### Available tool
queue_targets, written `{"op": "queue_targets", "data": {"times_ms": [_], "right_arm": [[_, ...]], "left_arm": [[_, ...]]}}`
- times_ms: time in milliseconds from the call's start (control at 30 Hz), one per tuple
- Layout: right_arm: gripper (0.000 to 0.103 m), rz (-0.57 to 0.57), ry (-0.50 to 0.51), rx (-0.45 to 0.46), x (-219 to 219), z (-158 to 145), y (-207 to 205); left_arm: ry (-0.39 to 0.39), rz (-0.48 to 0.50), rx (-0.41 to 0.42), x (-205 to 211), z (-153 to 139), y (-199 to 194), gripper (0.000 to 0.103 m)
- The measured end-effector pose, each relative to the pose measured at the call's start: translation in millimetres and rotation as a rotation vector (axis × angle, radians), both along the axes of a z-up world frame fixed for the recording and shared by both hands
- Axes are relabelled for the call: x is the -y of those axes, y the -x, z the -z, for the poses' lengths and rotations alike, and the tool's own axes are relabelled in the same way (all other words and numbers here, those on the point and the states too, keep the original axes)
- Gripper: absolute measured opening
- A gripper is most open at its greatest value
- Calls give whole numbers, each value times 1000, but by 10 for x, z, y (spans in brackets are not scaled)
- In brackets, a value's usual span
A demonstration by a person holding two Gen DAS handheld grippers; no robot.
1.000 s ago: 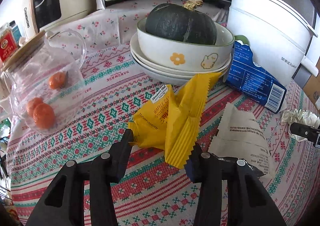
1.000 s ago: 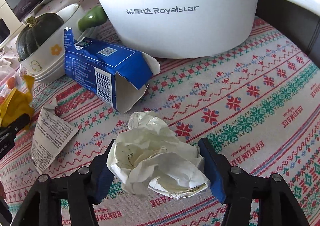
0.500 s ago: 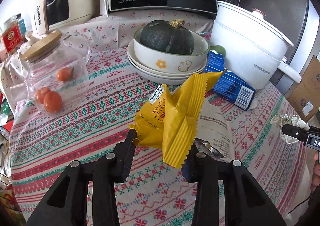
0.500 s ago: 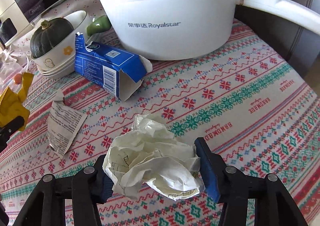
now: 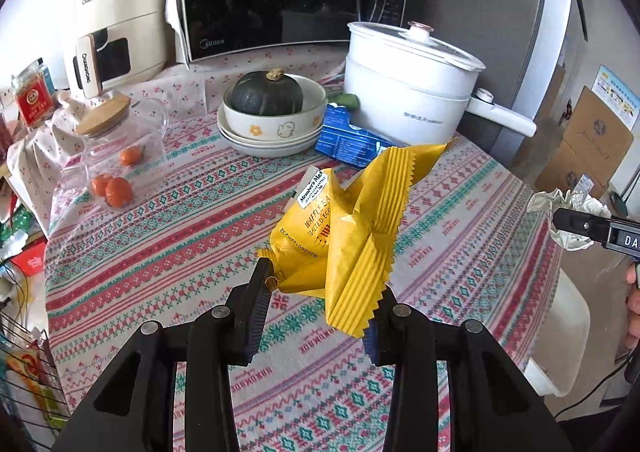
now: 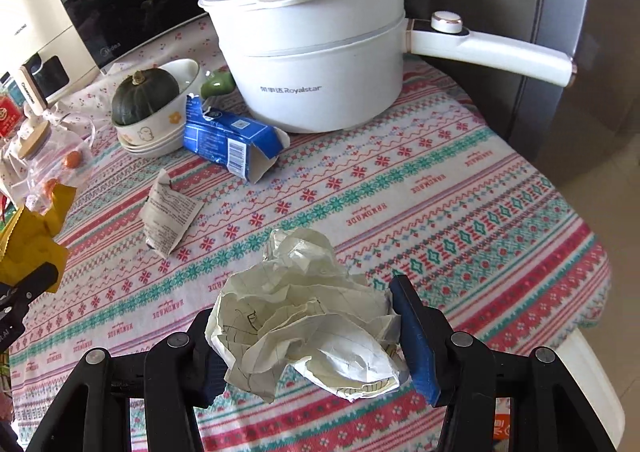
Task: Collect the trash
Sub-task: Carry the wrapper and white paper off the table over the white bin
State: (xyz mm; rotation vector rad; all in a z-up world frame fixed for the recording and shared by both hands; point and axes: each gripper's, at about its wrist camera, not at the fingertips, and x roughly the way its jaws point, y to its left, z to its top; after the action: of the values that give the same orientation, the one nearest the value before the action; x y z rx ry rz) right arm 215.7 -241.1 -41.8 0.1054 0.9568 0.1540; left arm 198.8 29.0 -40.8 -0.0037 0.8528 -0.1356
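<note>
Trash is in both of your tools right now. Your left tool [image 5: 320, 302] is clamped on the yellow snack wrapper [image 5: 344, 228], holding it up off the desk [image 5: 168, 236] with the crimped edge sticking out toward the camera. Your right tool [image 6: 308, 336] has its blue pads squeezed onto the crumpled paper ball [image 6: 304, 316], also lifted clear of the patterned cloth.

Two more pieces sit on the desk in the right wrist view: the torn blue carton [image 6: 230, 140] lying on its side, right up against the base of the white Royalstar pot [image 6: 312, 64], and a flat printed paper packet [image 6: 168, 212] a bit in front of the carton, apart from it.

Behind those you've got the stacked bowls [image 5: 272, 132] with the dark green squash [image 5: 267, 93] in the top one, and the glass jar [image 5: 120, 160] with small oranges inside, off to the left.
</note>
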Motion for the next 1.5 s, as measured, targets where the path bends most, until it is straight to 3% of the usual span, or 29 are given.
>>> {"op": "queue_targets", "data": {"times_ms": [367, 600, 767, 967, 1500], "right_arm": [[61, 22, -26, -1, 272, -107, 633], [62, 46, -56, -19, 470, 1, 923], [62, 63, -111, -75, 660, 117, 1074], [63, 79, -84, -90, 857, 193, 1150], [64, 195, -55, -141, 1633, 347, 1332]], "left_arm": [[69, 61, 6, 374, -144, 732, 41], [93, 102, -18, 602, -85, 1015, 41], [87, 135, -38, 751, 34, 1061, 41], [105, 199, -76, 1060, 162, 1003, 42], [63, 472, -150, 2430, 540, 1014, 43]]}}
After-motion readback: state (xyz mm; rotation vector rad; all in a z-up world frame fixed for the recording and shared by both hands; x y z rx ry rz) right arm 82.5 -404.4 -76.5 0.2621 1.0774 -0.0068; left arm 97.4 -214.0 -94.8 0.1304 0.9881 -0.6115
